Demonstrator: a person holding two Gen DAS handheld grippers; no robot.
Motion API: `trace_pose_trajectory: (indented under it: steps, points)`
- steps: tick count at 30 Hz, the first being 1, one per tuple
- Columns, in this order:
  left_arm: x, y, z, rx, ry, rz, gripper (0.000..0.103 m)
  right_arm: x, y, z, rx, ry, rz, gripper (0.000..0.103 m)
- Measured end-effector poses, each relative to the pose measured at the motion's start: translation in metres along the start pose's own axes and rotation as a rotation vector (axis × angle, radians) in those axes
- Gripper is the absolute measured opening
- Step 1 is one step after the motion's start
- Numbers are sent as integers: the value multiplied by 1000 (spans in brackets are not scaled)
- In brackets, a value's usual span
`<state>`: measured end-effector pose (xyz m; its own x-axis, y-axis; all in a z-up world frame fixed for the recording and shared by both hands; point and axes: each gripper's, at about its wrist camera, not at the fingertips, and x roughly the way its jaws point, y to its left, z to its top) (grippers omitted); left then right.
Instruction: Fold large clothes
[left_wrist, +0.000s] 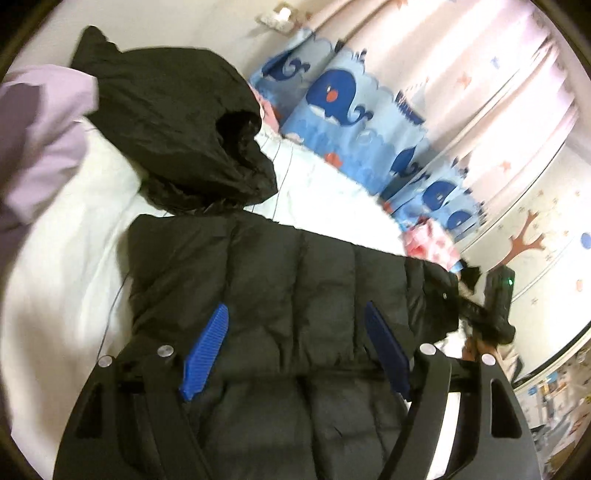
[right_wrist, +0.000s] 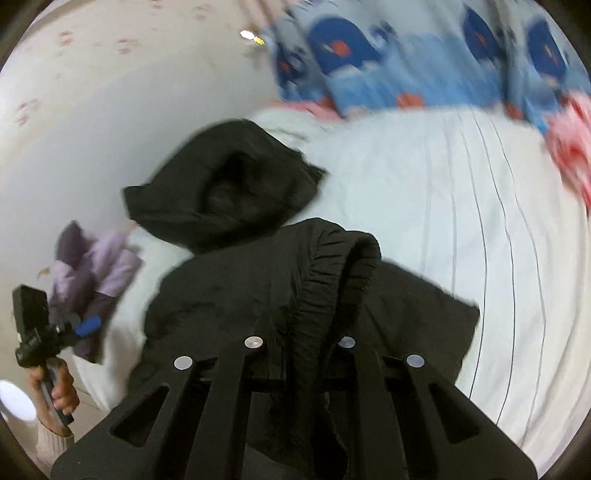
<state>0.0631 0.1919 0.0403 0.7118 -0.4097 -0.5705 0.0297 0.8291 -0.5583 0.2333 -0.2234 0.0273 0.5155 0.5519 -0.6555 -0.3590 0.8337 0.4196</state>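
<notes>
- Lying spread on the white bedsheet (left_wrist: 66, 280), your black puffer jacket (left_wrist: 280, 295) fills the space directly under and ahead of your left gripper (left_wrist: 295, 354).
- Your left gripper's jaws stand wide apart; the two blue pads (left_wrist: 205, 354) hover over the quilted body of the jacket with nothing pinched between them.
- Ahead of that gripper and a little to its left, the jacket's hood (left_wrist: 184, 125) rests crumpled on the sheet, its opening facing right.
- To the far left of the left gripper sits a lilac garment (left_wrist: 37, 140), partly tucked behind the hood.
- Beyond the hood and off to the right, a blue whale-print cloth (left_wrist: 343, 110) runs along the far edge of the bed, with pale curtains (left_wrist: 480, 92) behind it.
- At the right of the left wrist view, your right gripper (right_wrist: 299, 295) appears only as a dark handle with a green light, next to the jacket's sleeve end.
- In the right wrist view, your right gripper is clamped on the jacket's cuff (right_wrist: 332, 266): the ribbed black fabric bunches up between its fingers and hides the pads.
- Just ahead of the right gripper lies the jacket's body, with the hood beyond it to the left, on the striped sheet.
- Low at the left of the right gripper, your left hand (right_wrist: 59, 387) grips the handle of the other tool, beside the lilac garment.
</notes>
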Motion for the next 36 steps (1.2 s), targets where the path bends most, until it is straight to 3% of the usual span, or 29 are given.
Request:
trace_pose_trajectory:
  steps: [4,7,10,14,17,19,20,23,24,27,29,31,33,36]
  points:
    - [56,10,3,5,61,73,73,37,-57,-28,113,48,-43,9]
    - [102,37,-1,-42,125,152,73,52,-90,-47,177,67,-56,9]
    - [119,56,-14,-70,161,151,73,62,-113,-66,248,80,-17,9]
    - [127,50,-19,-9,203,208,73,59,-120,-75,267,122,-3,16]
    - [107,37,-10,7,181,187,73,24,-126,-73,313,50,-59,36]
    - [90,28,-1,37,135,172,74,-1,-117,-65,298,-32,-154,41]
    - [87,26,3,45,116,170,76,-15,-104,-58,245,-93,-180,41]
    - [82,28,18,42,62,186,79,-20,-58,-36,96,-155,-161,50]
    - [87,29,22,32,61,189,79,-12,-43,-30,50,-143,-158,56]
    - [106,40,29,-2,77,204,79,38,-18,-25,-45,-27,-170,57]
    - [129,48,27,-3,128,241,79,81,-30,-35,-58,81,-271,57]
    - [156,59,19,-5,190,259,79,109,-57,-48,-11,150,-278,55]
    - [173,65,10,2,237,234,79,115,-82,-56,73,165,-219,52]
    - [166,60,10,0,281,261,79,90,-79,-55,94,162,-181,49]
